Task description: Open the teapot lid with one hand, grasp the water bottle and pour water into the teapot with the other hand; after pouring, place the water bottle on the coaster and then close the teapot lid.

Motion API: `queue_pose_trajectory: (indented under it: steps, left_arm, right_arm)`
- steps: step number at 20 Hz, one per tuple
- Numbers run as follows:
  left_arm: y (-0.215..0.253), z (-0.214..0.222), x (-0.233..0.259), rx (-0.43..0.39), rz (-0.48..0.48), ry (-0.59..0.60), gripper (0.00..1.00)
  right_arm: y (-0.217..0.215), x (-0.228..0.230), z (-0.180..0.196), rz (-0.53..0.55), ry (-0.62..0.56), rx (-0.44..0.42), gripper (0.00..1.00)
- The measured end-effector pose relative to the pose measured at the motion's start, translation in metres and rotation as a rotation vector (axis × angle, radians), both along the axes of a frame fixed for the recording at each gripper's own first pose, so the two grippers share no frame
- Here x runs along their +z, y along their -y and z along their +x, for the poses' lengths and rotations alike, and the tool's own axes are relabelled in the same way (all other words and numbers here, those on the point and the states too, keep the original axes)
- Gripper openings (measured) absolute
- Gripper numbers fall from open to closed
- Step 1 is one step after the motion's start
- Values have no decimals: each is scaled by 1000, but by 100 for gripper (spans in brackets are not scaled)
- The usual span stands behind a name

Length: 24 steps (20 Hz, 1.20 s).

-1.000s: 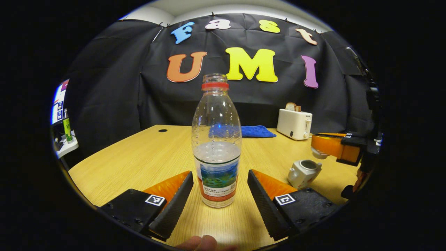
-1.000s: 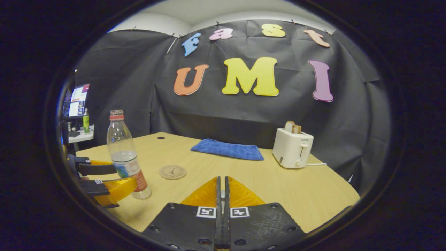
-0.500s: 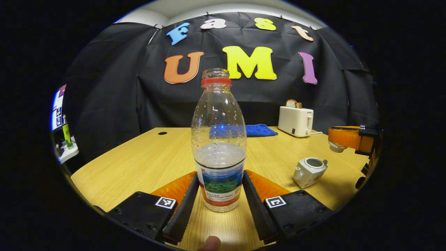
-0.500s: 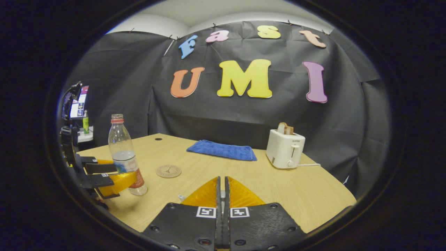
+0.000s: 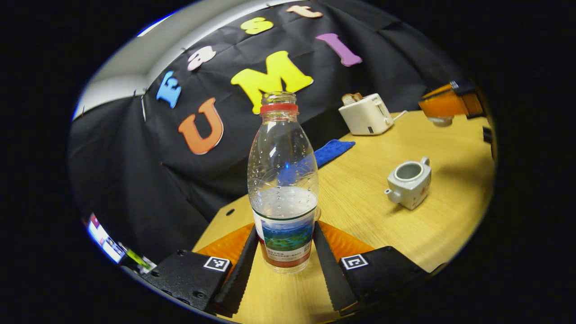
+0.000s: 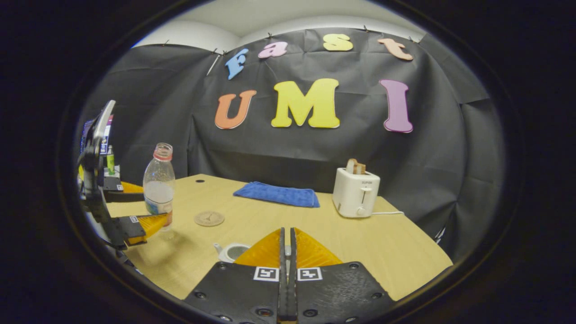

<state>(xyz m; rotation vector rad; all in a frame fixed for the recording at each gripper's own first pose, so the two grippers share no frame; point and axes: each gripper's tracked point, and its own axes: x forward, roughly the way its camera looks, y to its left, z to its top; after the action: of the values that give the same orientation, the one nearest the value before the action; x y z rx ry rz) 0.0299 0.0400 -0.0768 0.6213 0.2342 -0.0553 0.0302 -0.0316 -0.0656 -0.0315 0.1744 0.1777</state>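
Note:
The clear water bottle [image 5: 282,189], red ring at its open neck and about half full, sits between my left gripper's [image 5: 283,229] fingers, which are shut on its labelled lower part. In the right gripper view the bottle [image 6: 158,186] is raised off the table, leaning slightly, in the left gripper [image 6: 130,207]. The white teapot [image 5: 408,179] stands open on the table right of the bottle. Its rim [image 6: 231,251] peeks out beside my right gripper [image 6: 286,231], which is shut. The left gripper view shows that right gripper [image 5: 443,104] above the table with the white lid [image 5: 440,120] under its fingers. A round coaster [image 6: 209,218] lies right of the bottle.
A white toaster [image 6: 356,193] with bread in it stands at the back right of the wooden table [image 6: 360,252], and a blue cloth [image 6: 275,194] lies along the back edge. A side shelf with a screen [image 6: 101,130] is at the far left.
The left fingers closed on the bottle, then lifted it and rolled it, so the left gripper view is now tilted. The right gripper shifted a little; the teapot's rim came into its view.

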Motion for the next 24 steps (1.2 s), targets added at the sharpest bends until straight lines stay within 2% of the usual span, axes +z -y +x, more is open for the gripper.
queue_pose_trajectory:
  steps: [6,10,14,21,22,24]
  left_arm:
    - [1,15,18,-62,395,50,74]
    - [16,16,16,-123,590,51,74]
    - [24,26,5,-173,721,16,74]
    - [25,24,1,-200,886,-31,74]
    - [26,24,2,-203,905,-36,78]
    - [27,26,0,-207,939,-47,74]
  right_arm:
    - [26,-4,-10,7,-10,-22,0]
    - [35,-4,-14,13,-8,-23,0]
    - [39,-8,-18,13,-16,-16,0]
    - [49,-11,-22,6,-16,-21,0]
    - [50,-12,-22,7,-16,-20,0]
    - [50,-13,-23,9,-18,-17,0]
